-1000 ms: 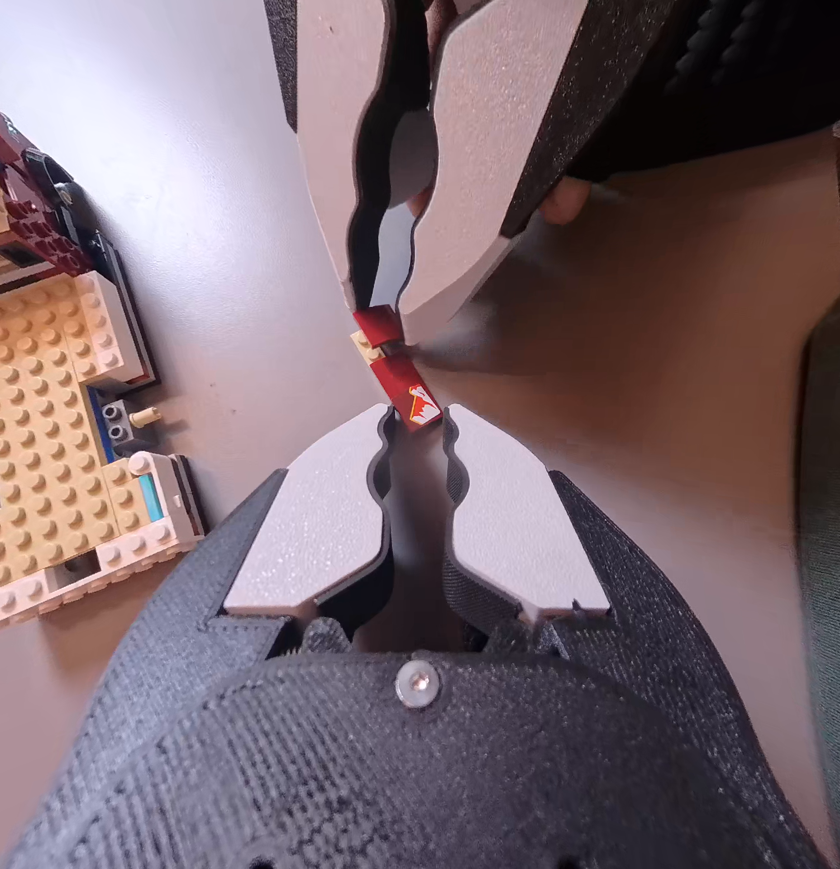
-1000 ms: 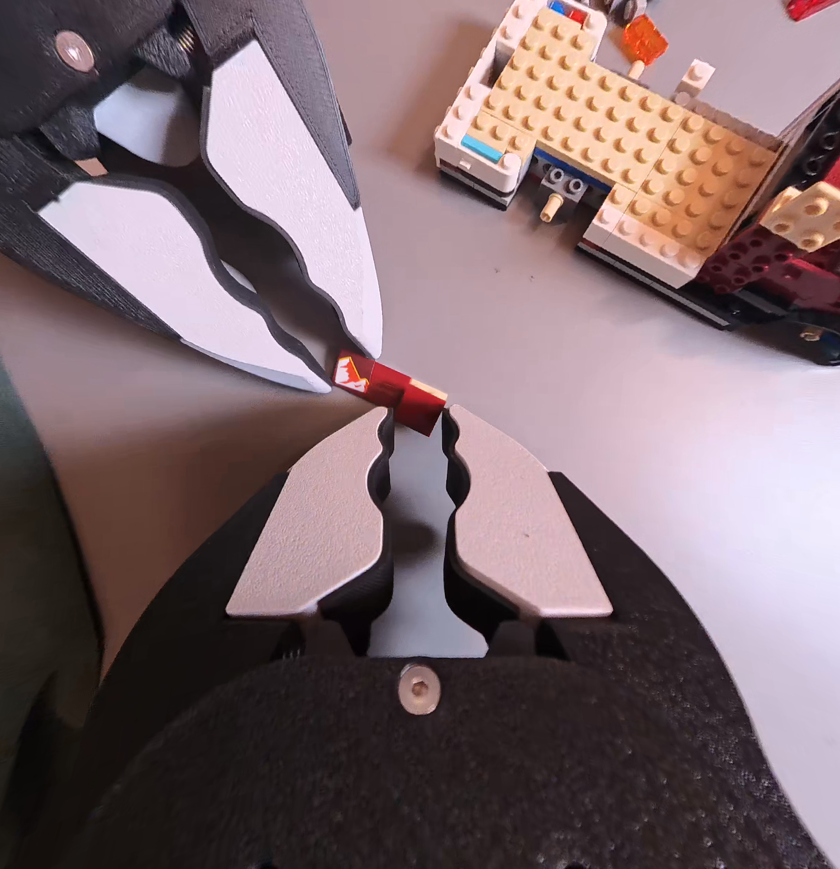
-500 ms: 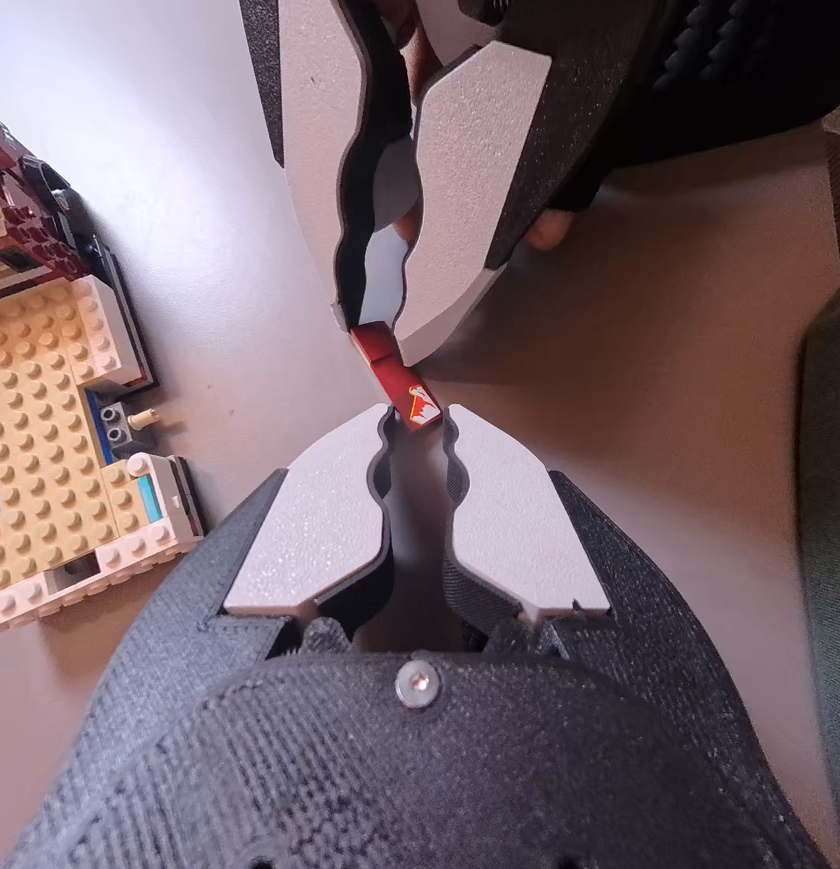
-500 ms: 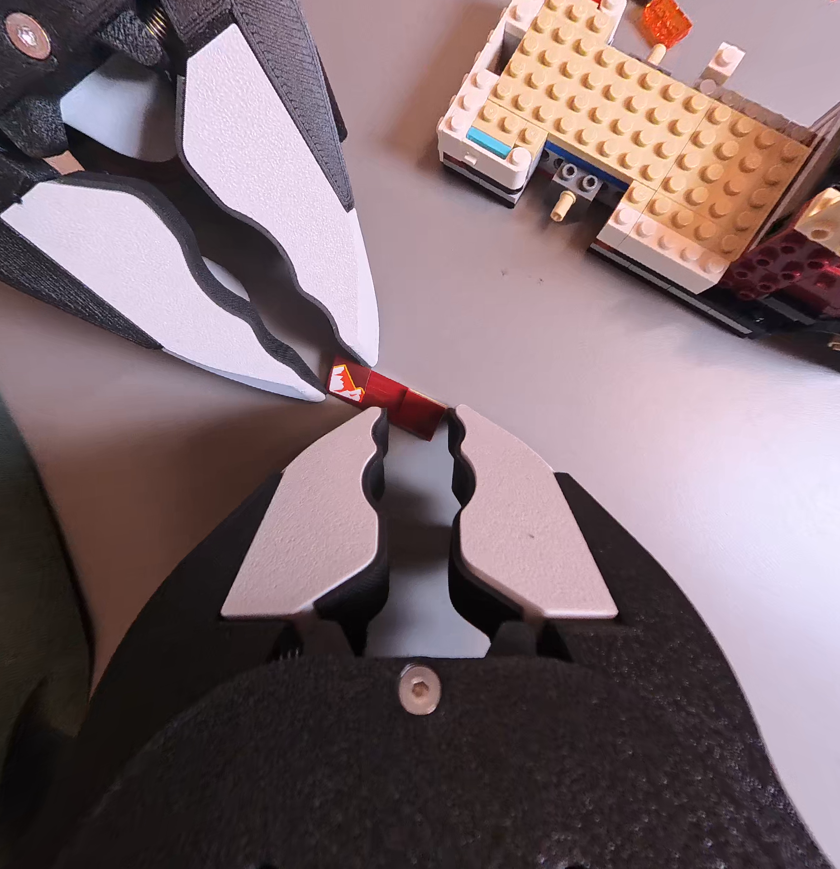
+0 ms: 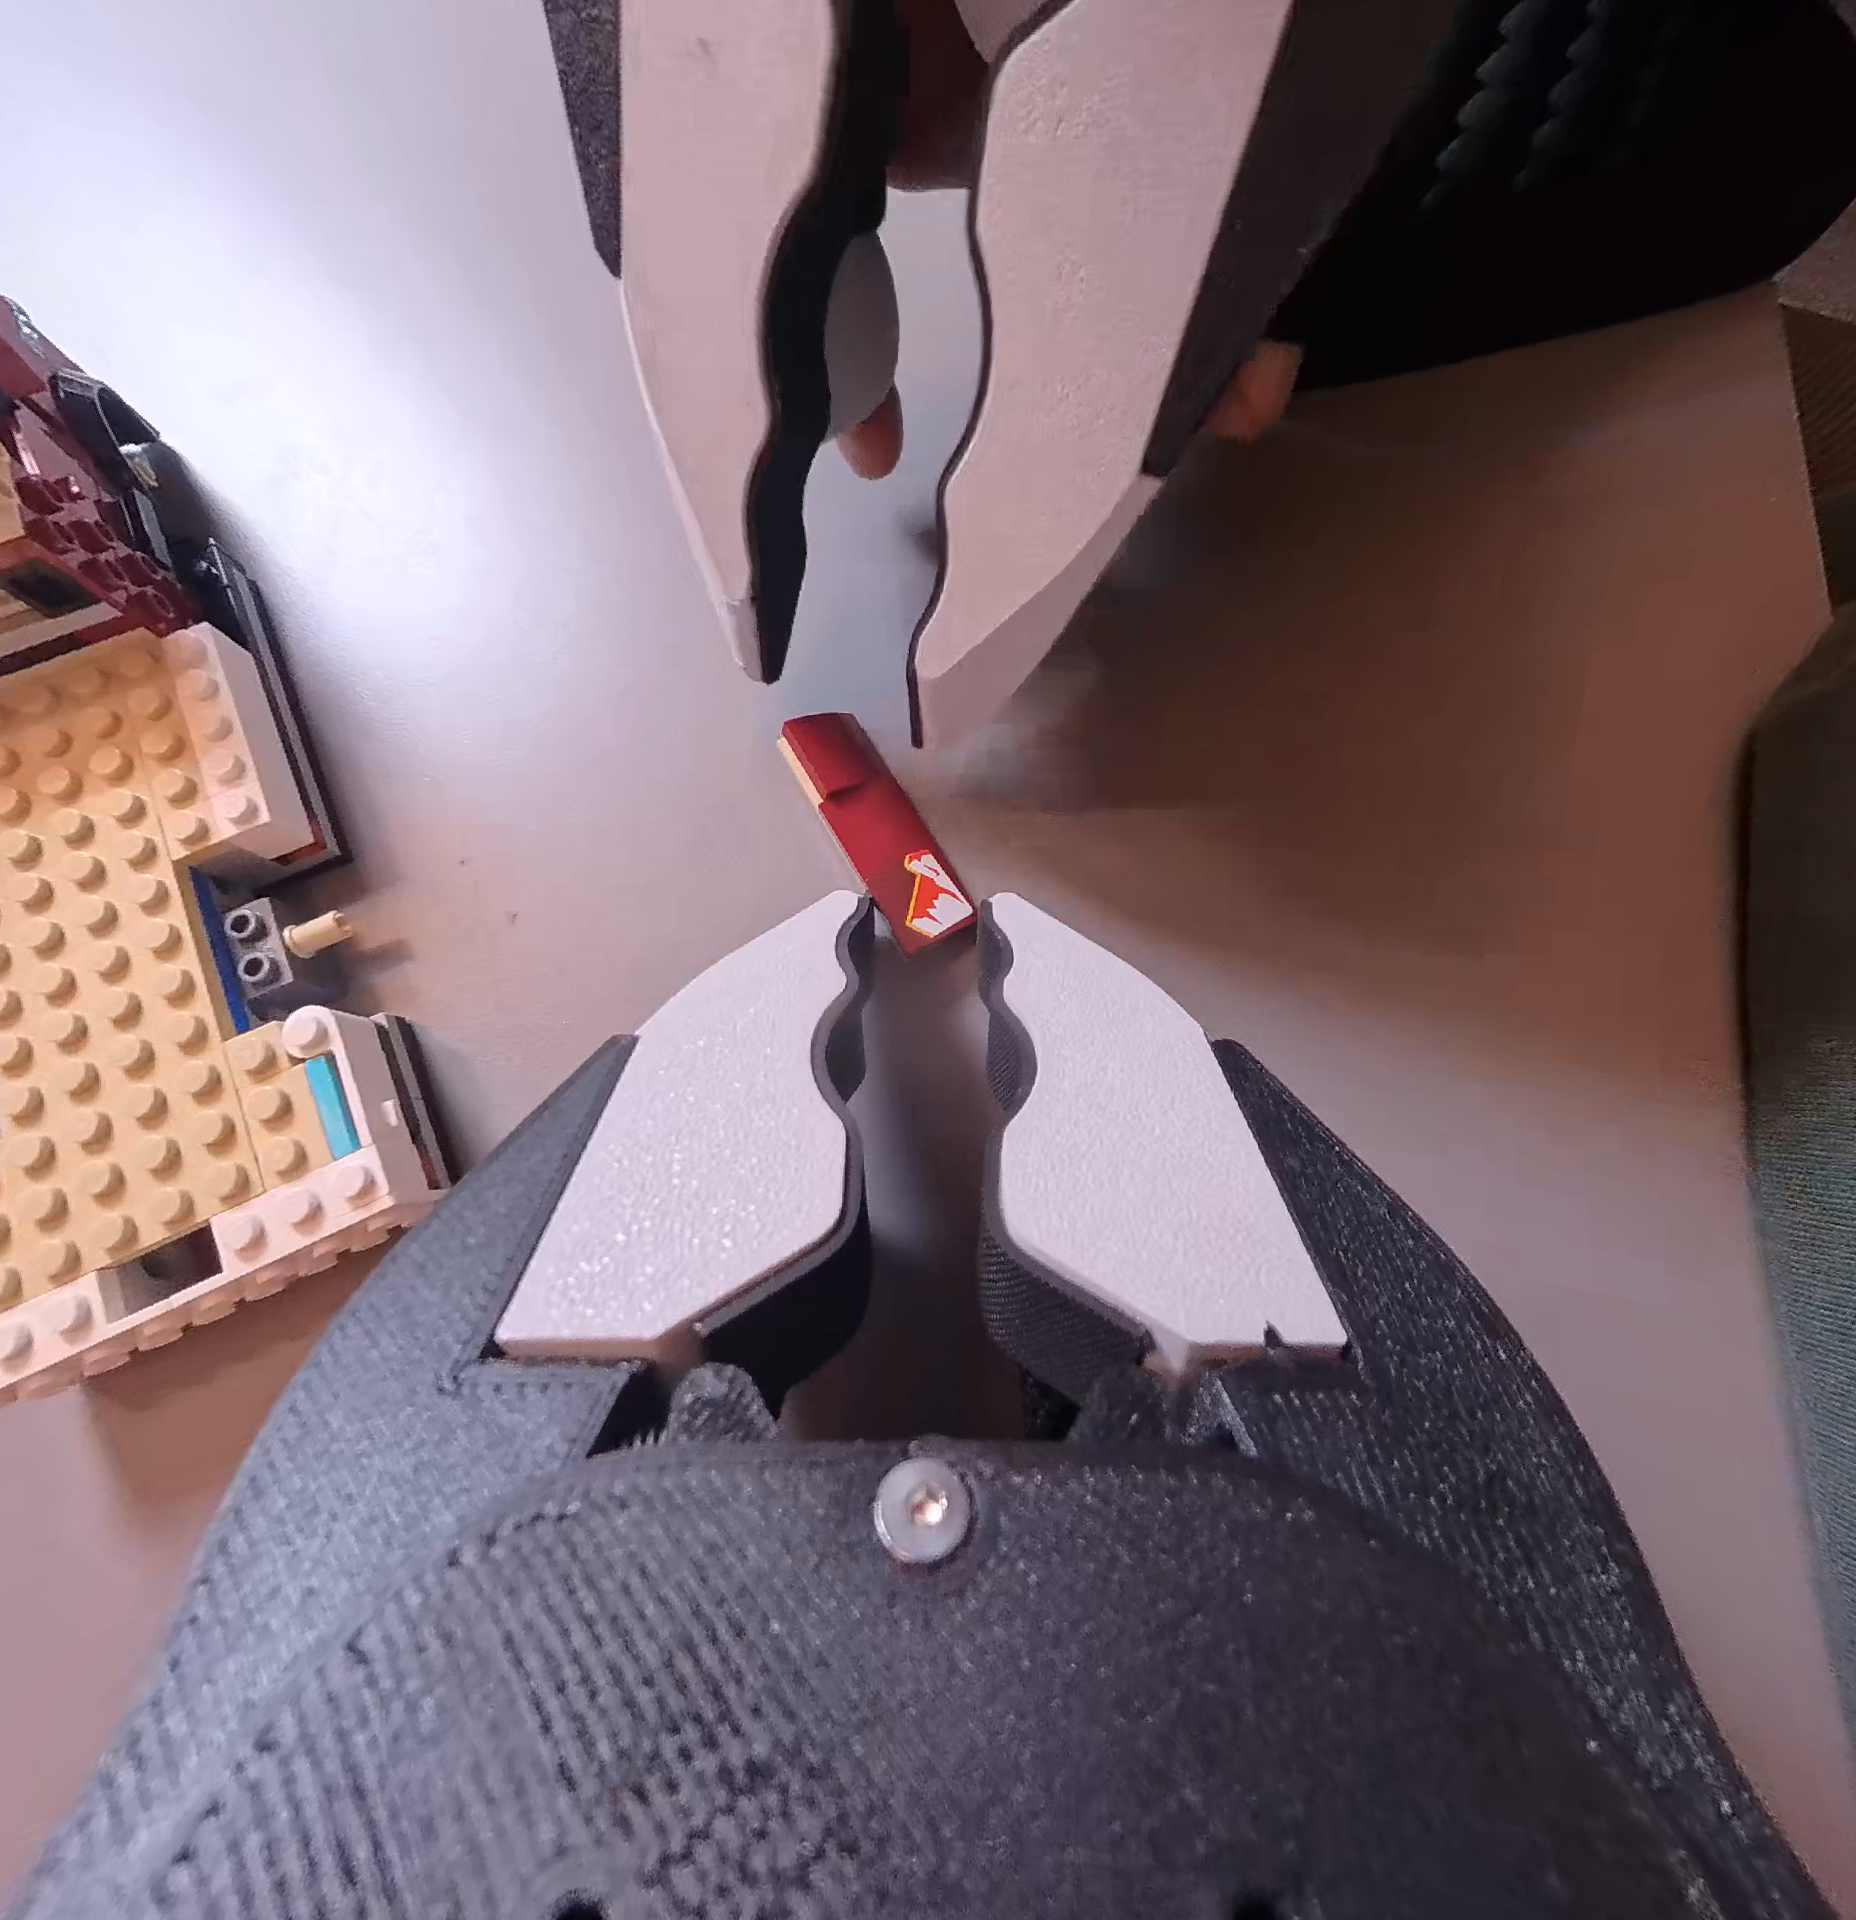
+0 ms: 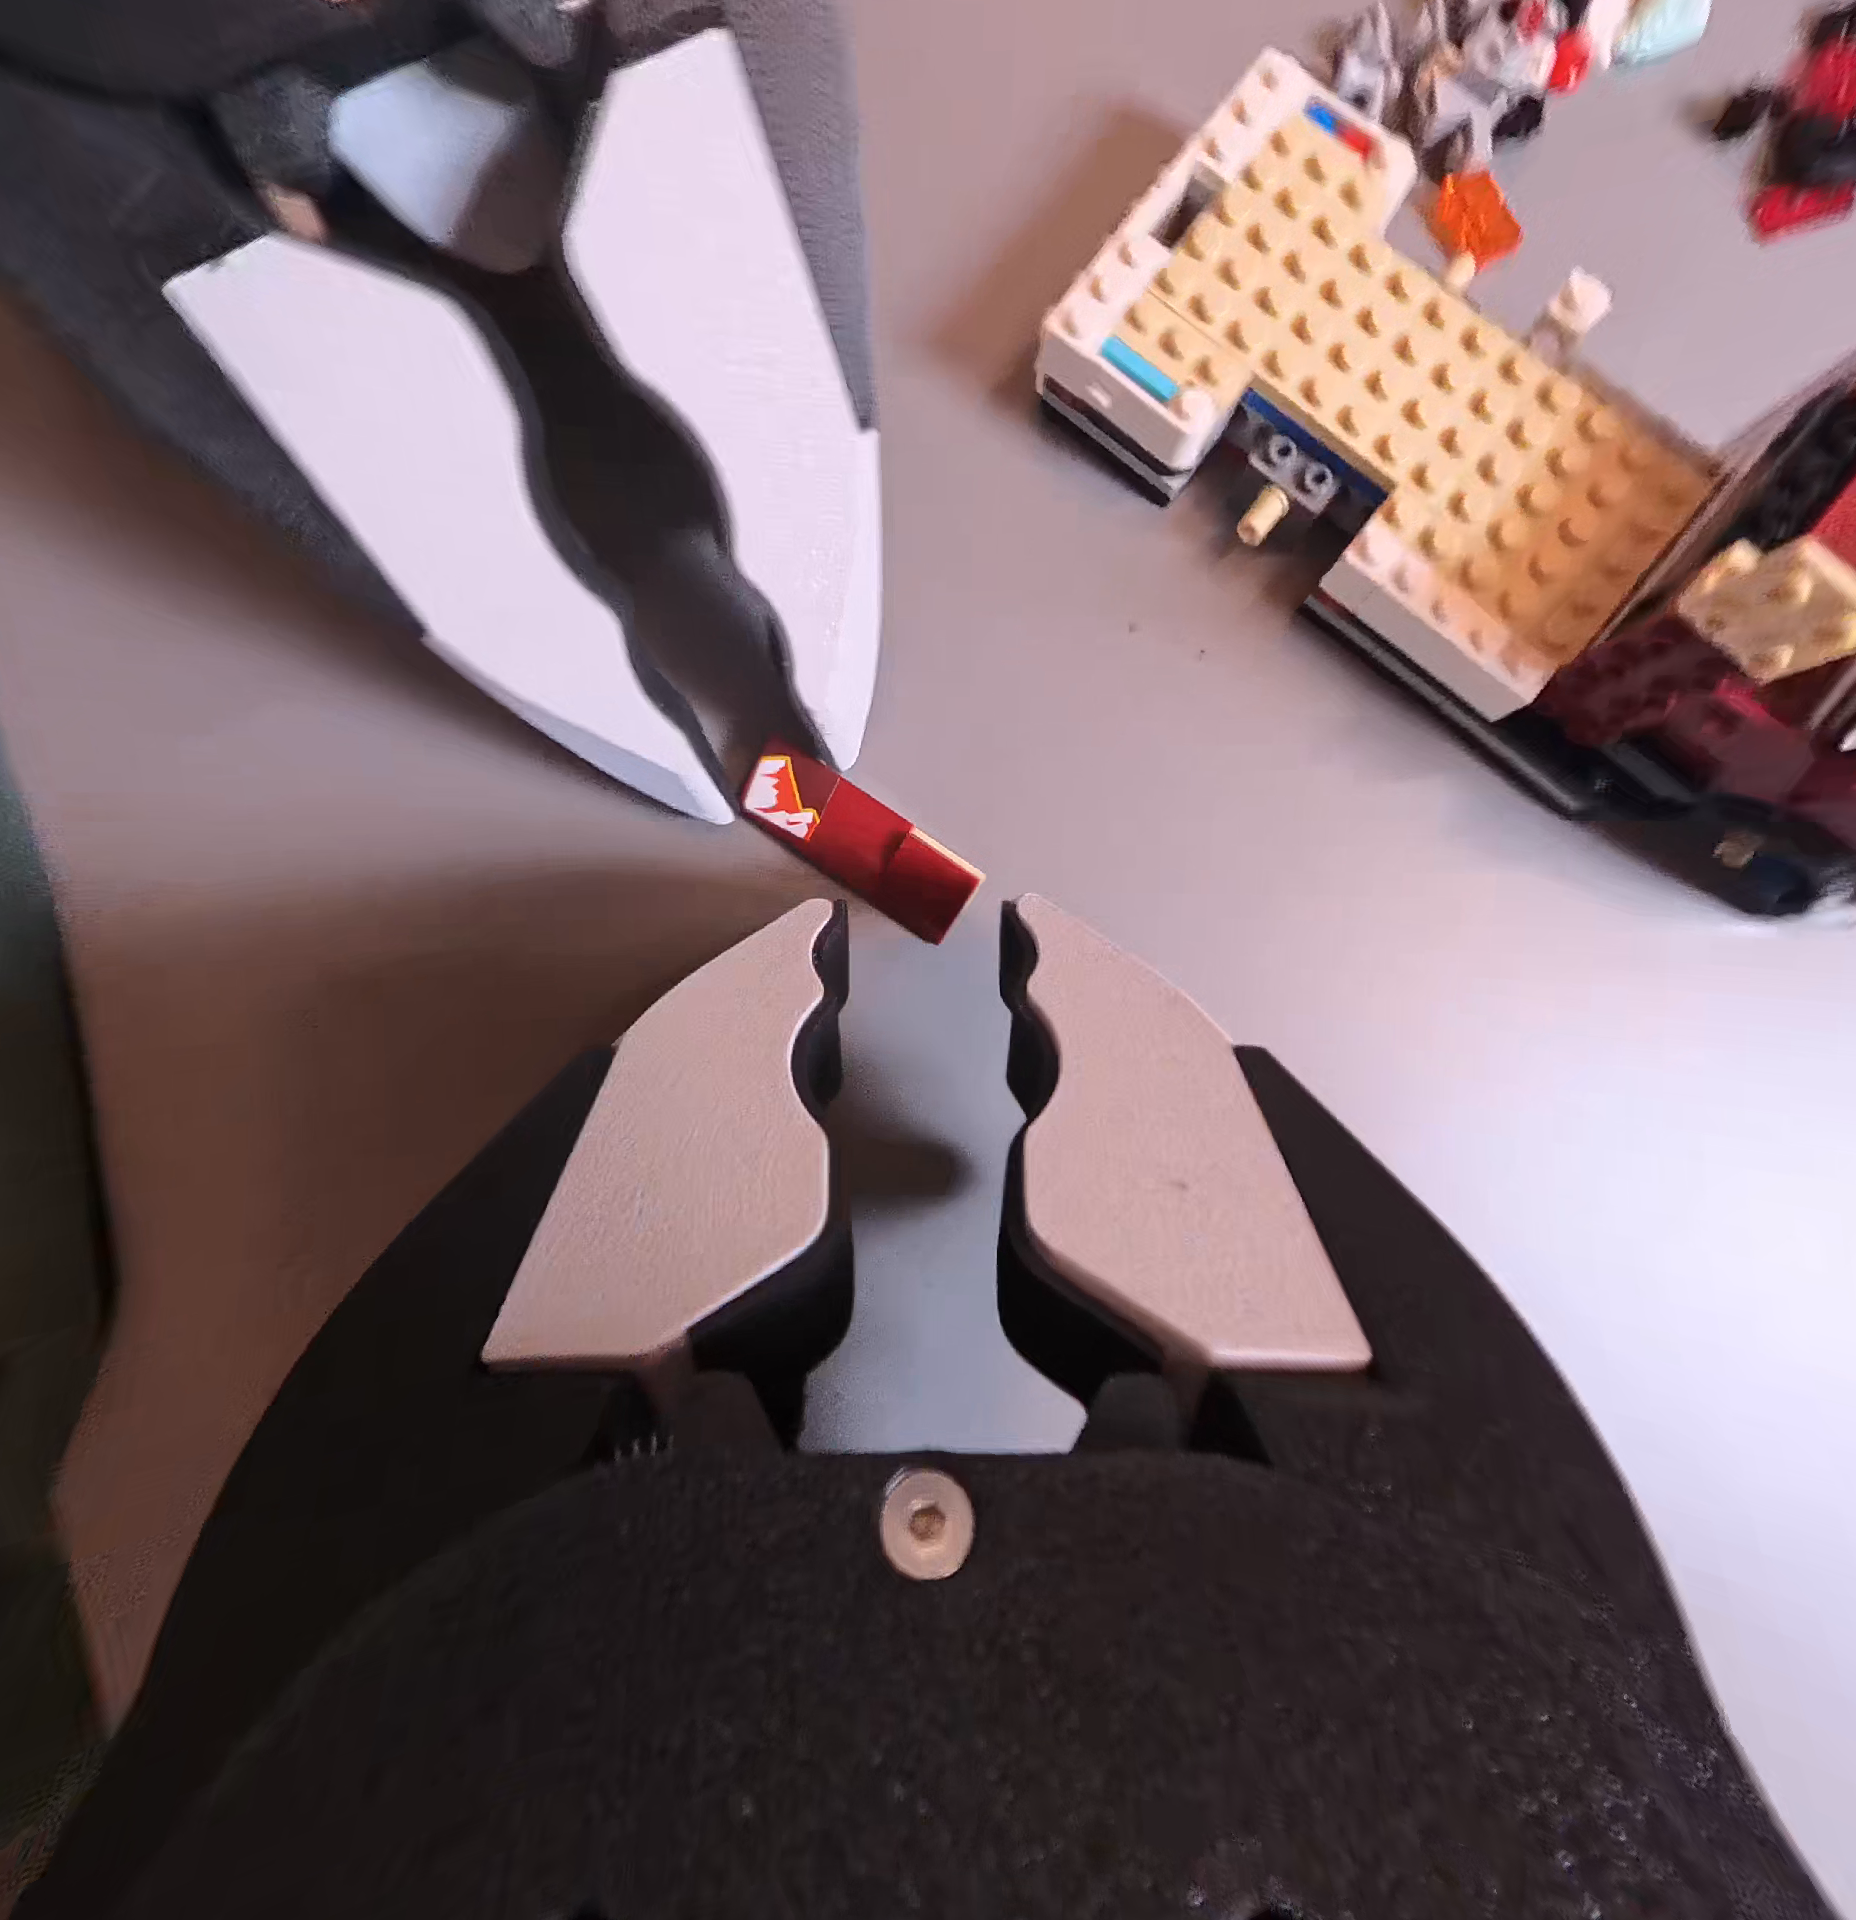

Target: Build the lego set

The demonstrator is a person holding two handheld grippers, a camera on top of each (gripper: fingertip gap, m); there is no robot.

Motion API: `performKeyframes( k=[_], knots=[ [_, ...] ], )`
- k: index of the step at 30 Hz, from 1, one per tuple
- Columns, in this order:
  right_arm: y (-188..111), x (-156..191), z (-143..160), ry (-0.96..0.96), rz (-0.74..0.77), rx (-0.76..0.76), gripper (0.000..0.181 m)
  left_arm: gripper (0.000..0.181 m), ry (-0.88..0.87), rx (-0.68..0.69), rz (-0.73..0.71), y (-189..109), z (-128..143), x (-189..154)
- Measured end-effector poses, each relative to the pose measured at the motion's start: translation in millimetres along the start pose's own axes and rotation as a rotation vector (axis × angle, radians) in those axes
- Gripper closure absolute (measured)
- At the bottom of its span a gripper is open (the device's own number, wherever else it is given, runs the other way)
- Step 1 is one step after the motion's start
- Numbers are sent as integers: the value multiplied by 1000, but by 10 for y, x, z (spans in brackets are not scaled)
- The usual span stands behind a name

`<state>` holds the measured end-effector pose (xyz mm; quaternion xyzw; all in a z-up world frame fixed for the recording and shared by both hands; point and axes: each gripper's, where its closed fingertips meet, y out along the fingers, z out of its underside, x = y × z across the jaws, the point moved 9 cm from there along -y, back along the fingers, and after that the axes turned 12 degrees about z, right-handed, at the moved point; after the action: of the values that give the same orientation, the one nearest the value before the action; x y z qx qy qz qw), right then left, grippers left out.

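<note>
Grey tabletop [image 6: 1163,831] underneath, pale and bare near centre. Small dark-red lego piece [image 5: 874,831], pinched at its printed end by left gripper [image 5: 919,914], held out clear of the table, probably for joining. Right gripper [image 6: 924,914] spread just beyond the piece's plain end, touching nothing. Tan studded build [image 6: 1423,416] well apart from the piece

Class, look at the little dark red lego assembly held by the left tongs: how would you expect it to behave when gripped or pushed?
The dark red lego assembly looks rigid and probably light, being small plastic. Its smooth, glossy top may slip in the left tongs, which pinch only its printed end. A visible seam suggests joined pieces that could separate if pushed sideways.
</note>
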<state>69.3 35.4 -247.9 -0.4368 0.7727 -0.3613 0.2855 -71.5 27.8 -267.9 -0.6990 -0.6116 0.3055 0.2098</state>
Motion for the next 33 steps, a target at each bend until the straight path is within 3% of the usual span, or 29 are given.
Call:
performKeyframes(
  k=[3, 6, 17, 33],
  knots=[
    [-22, 56, 31, -214, 72, -36, 156, 162, -2, -1, 4, -2, 1, 2],
    [-33, 107, 55, -322, 50, -92, 166, 162, 7, 8, 7, 1, 2, -1],
    [42, 97, 64, -393, 44, -136, 168, 162, 1, -13, 59, -9, -10, 19],
    [-77, 82, 27, -413, 39, -203, 161, 163, -163, -232, 248, -125, -23, 134]
  ],
)
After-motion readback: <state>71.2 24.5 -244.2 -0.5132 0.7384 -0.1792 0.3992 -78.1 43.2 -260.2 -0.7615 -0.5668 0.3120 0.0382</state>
